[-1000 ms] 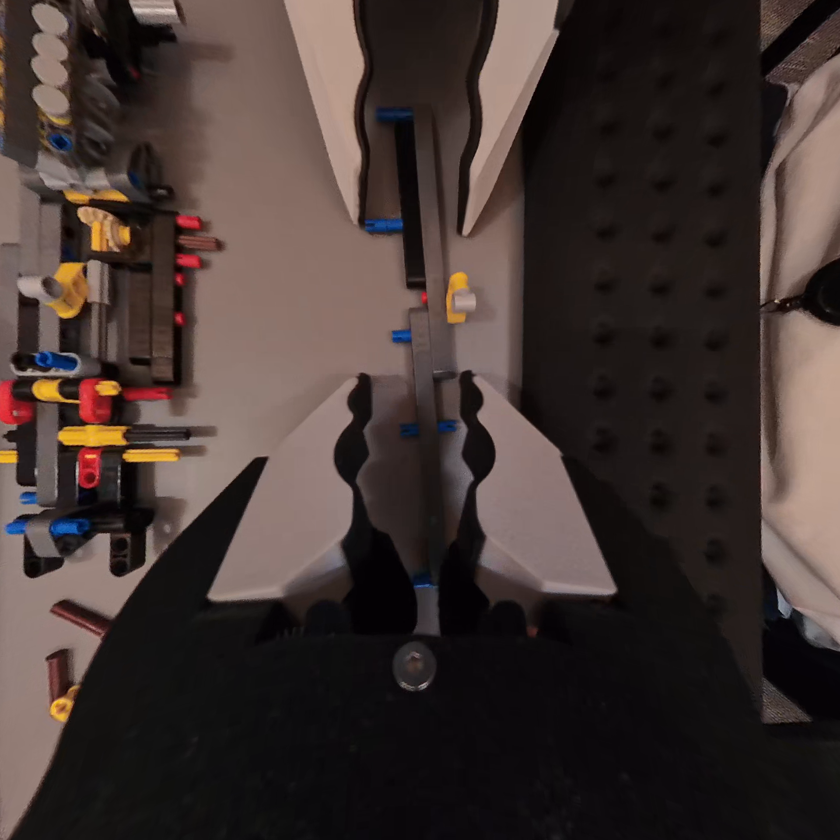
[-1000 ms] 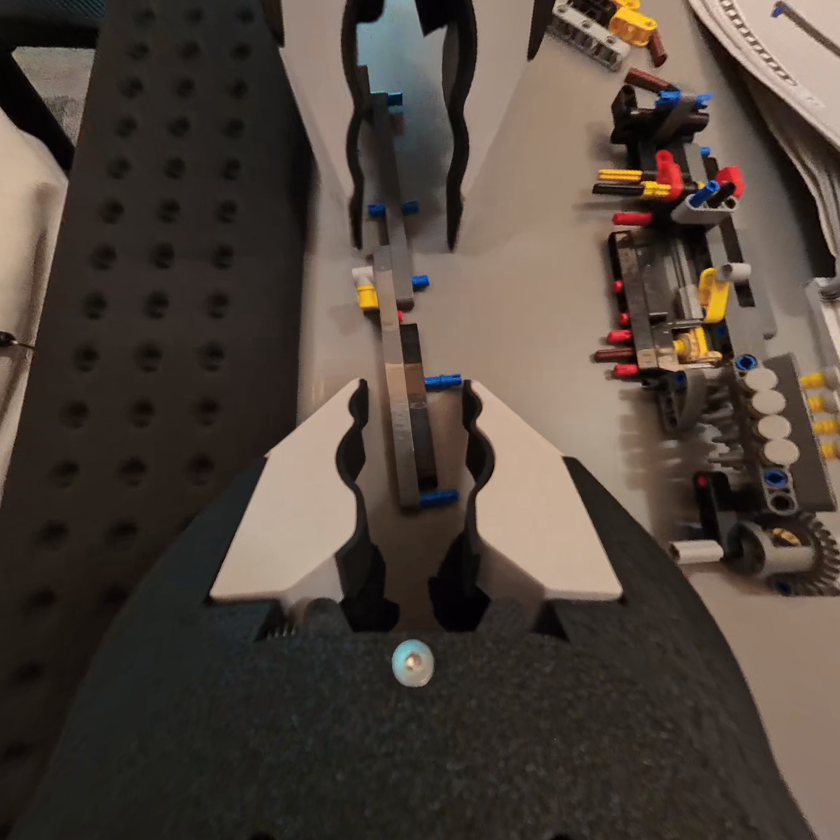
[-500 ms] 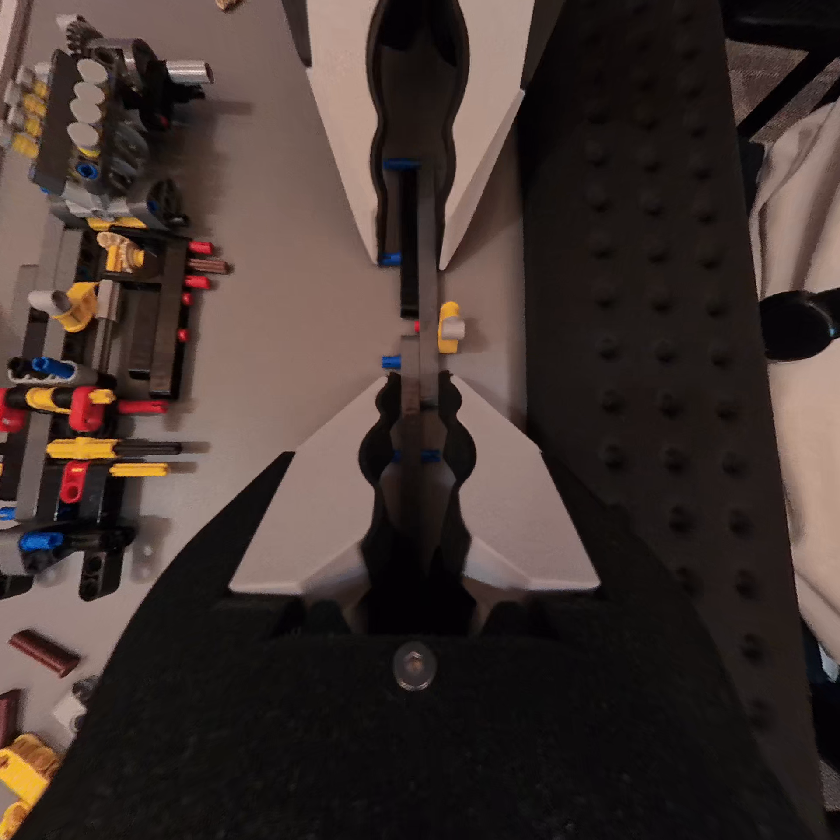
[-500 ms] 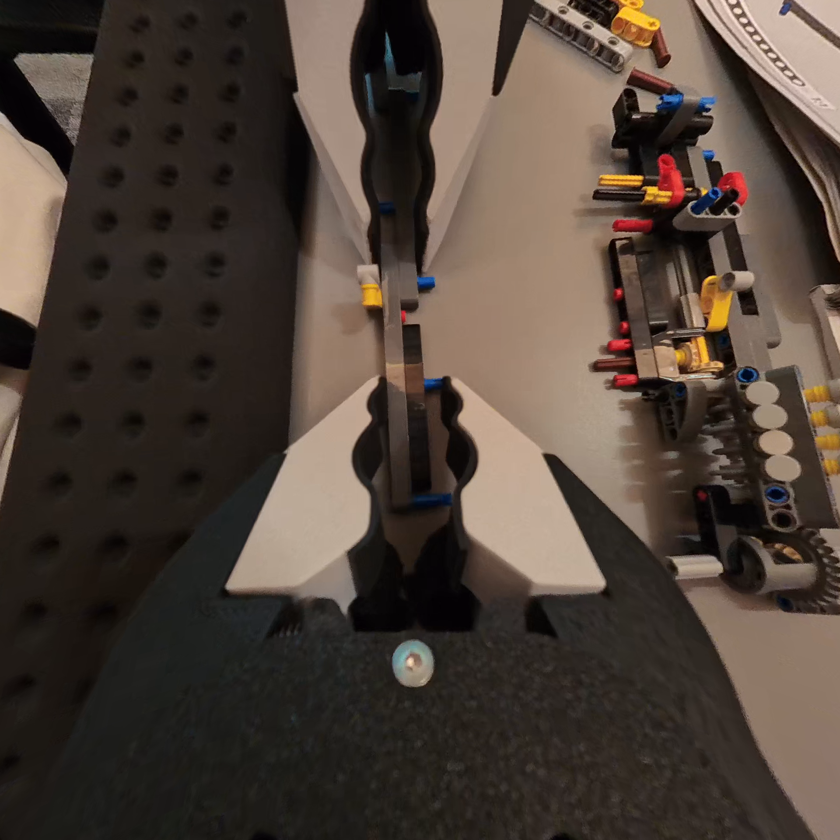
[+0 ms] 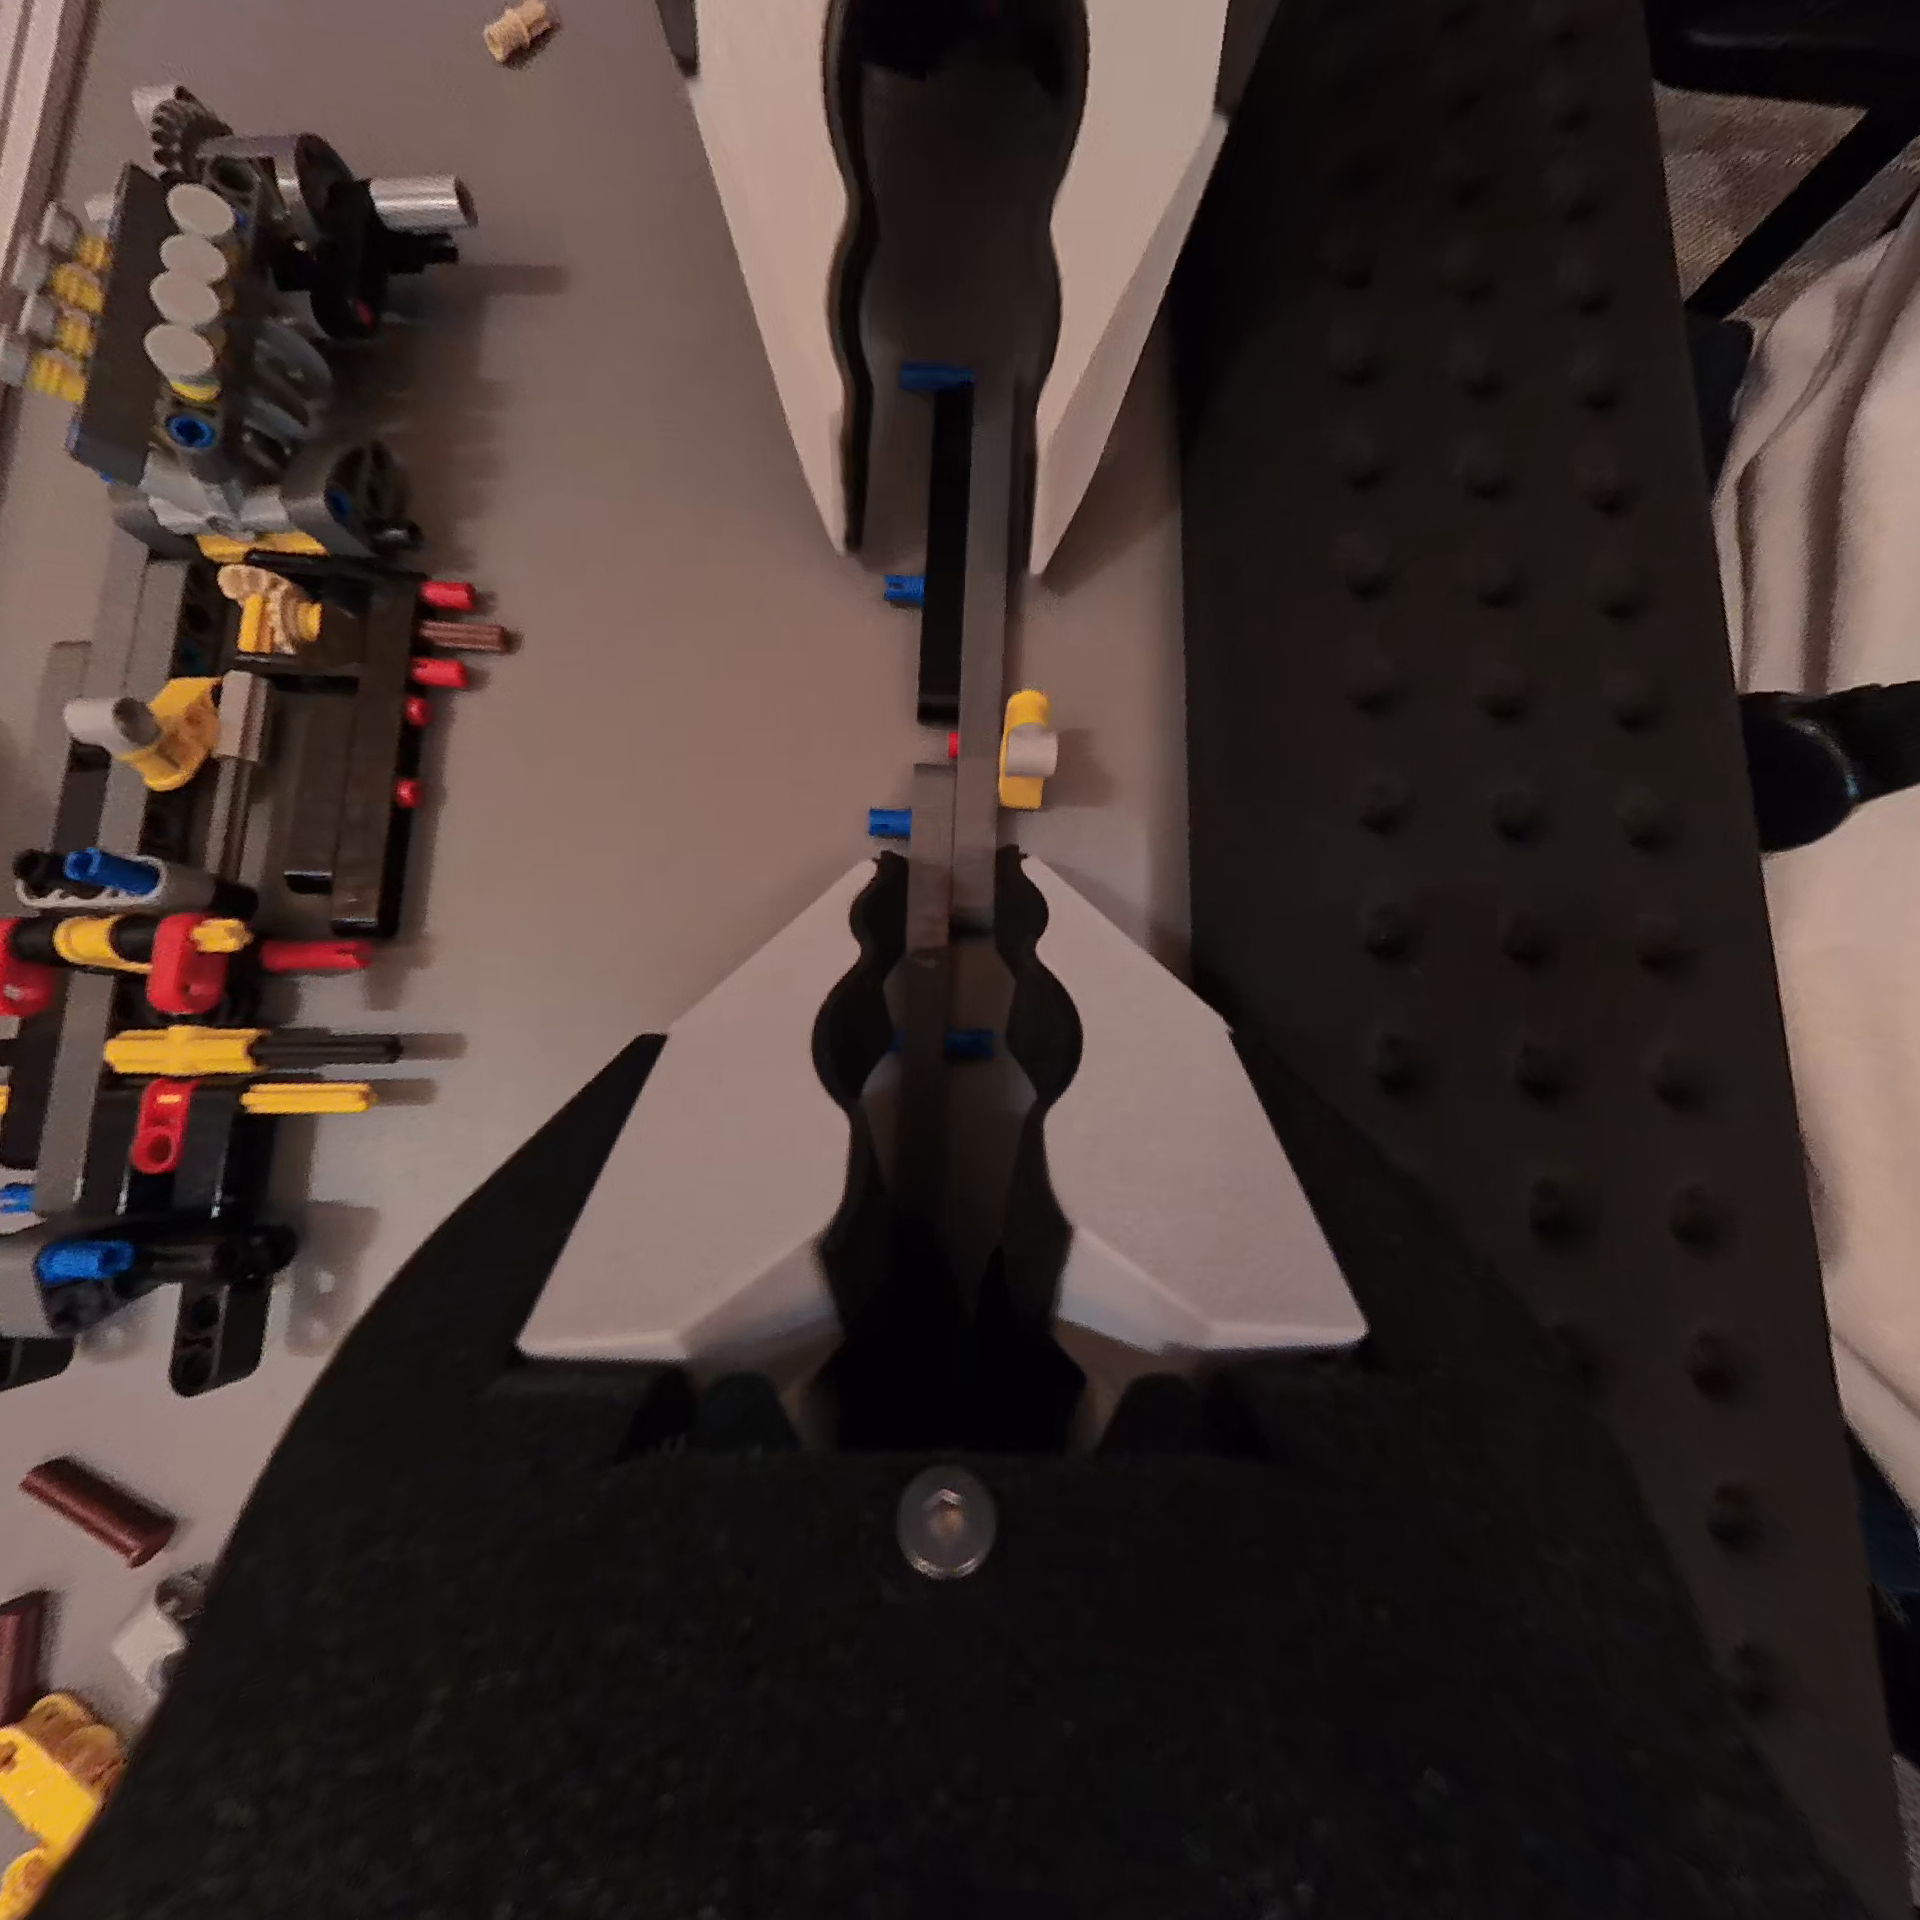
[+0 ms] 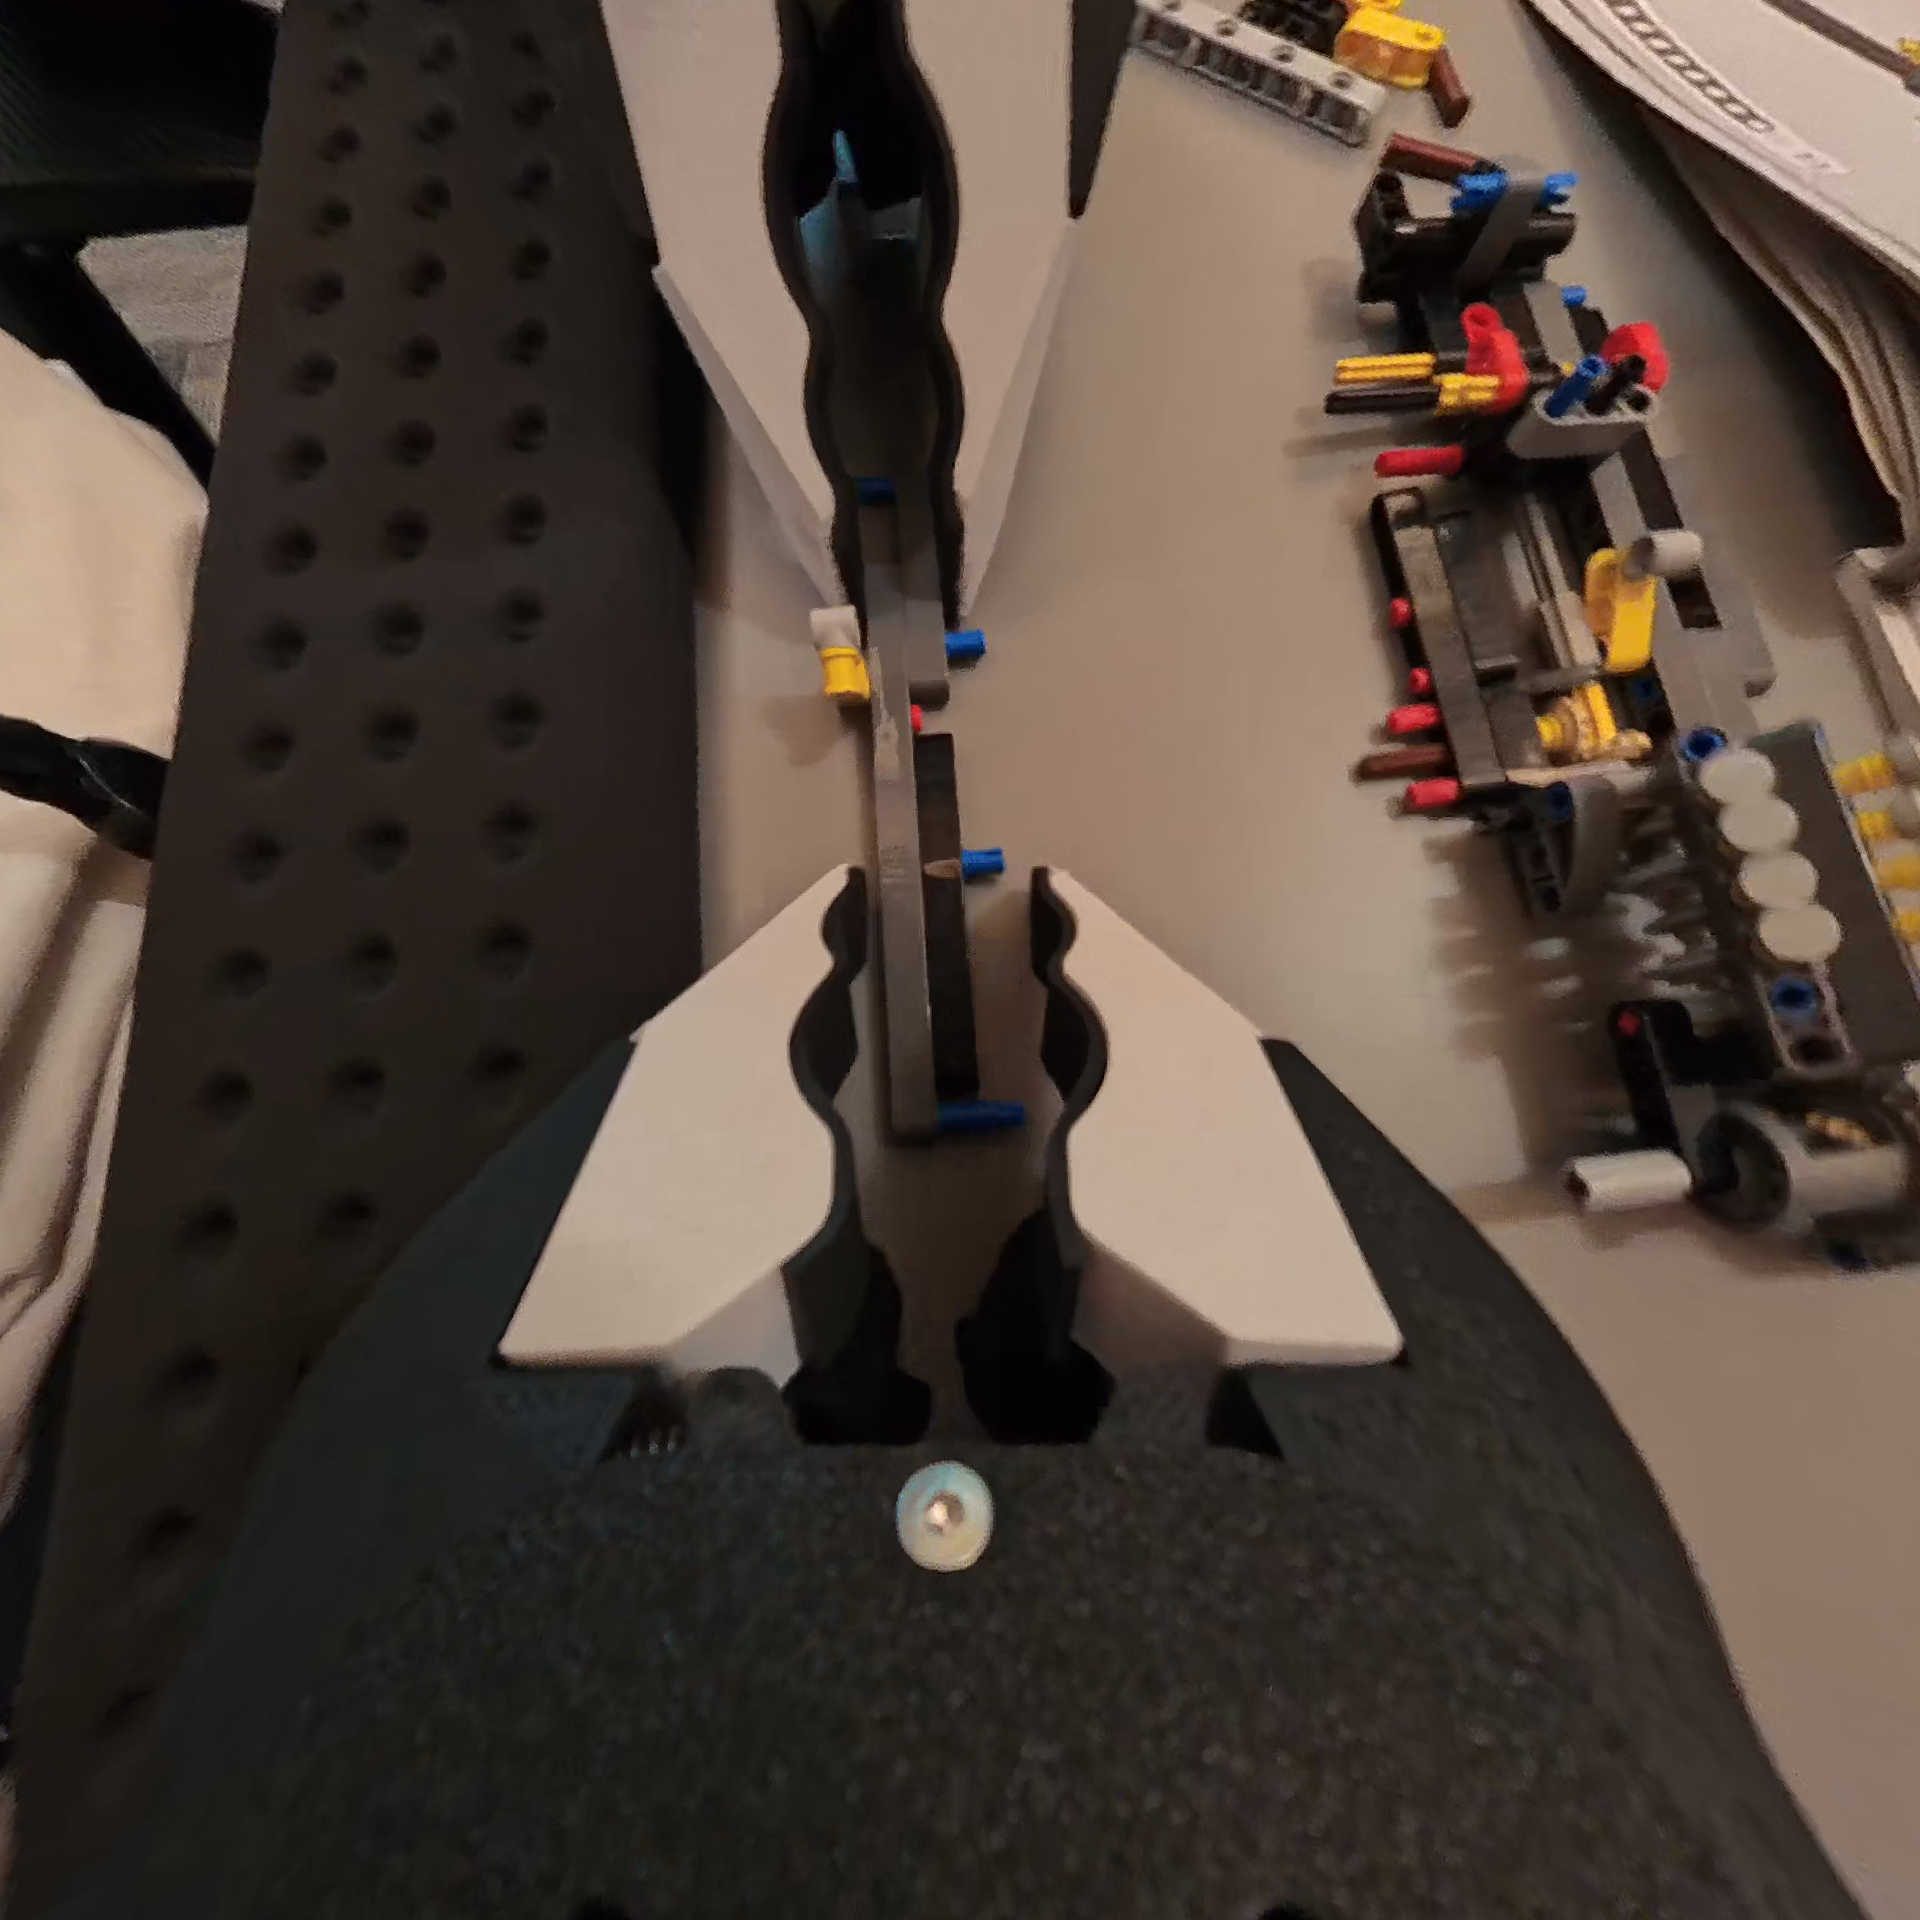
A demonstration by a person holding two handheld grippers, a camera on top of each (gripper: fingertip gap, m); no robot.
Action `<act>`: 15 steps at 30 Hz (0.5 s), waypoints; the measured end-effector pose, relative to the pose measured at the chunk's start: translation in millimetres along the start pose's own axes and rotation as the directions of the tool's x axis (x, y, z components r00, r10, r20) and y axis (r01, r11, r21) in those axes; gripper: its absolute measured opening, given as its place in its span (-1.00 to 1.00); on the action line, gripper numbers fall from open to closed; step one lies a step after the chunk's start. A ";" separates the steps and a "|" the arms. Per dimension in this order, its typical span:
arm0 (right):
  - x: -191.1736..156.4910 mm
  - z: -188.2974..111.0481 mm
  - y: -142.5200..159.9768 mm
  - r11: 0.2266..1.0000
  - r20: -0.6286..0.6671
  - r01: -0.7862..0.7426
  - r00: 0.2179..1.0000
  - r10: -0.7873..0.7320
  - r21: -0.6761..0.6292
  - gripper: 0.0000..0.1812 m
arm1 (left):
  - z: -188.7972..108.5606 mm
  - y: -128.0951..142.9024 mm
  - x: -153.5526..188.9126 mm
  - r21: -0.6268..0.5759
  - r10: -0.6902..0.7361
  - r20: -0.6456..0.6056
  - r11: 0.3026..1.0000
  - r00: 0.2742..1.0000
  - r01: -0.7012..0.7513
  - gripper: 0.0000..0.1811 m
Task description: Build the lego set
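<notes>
The left claw is seen clamped on one end of a long beam assembly: its two fingers are pressed against the flanks of the dark grey beams, with no gap visible on either side. The assembly is held just over the grey surface, running straight from this claw to the other one. It is made up of dark grey and black Technic beams laid side by side, with blue pins sticking out sideways and a yellow connector with a light grey stub near its middle.

At the opposite end the right claw is held around the assembly with its fingers apart; bare surface shows between each finger and the beams, and only a blue pin reaches close to one finger.

A black perforated panel lies along the surface edge just beside the assembly, and cream fabric is seen beyond it. Toward the other side, well apart from the claws, a partly built chassis lies on the surface, studded with red, yellow and blue pins, with an engine block carrying four pale round caps at one end. A loose brown pin lies near the left claw's body. Farthest off, in the right wrist view, a light grey beam and printed sheets are seen toward a corner.
</notes>
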State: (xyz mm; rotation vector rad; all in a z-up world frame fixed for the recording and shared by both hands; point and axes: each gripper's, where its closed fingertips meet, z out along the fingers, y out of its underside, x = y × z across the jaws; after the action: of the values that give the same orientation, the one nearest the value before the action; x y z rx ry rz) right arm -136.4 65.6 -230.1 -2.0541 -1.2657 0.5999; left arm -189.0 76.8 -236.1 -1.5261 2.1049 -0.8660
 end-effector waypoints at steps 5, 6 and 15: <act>-8.1 -14.2 17.3 0.996 0.030 -0.081 0.996 0.081 -0.023 -0.72 | -0.4 0.2 -3.8 -0.007 0.000 0.019 1.000 1.000 0.001 -0.77; -9.5 -13.8 17.6 0.997 0.024 -0.074 0.997 0.075 -0.033 -0.73 | -0.7 0.4 -7.2 -0.009 -0.001 0.038 1.000 0.999 0.002 -0.75; -8.2 -12.6 -3.3 0.994 -0.154 0.014 0.988 -0.030 -0.106 -0.84 | -54.4 -29.5 -12.7 0.235 -0.286 0.226 0.944 0.931 0.233 -0.65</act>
State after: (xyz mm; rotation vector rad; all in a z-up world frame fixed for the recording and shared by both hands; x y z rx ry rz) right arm -133.5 55.7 -218.6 -2.1247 -1.2493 0.3617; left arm -199.0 96.0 -176.8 -1.7264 1.6018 -0.8884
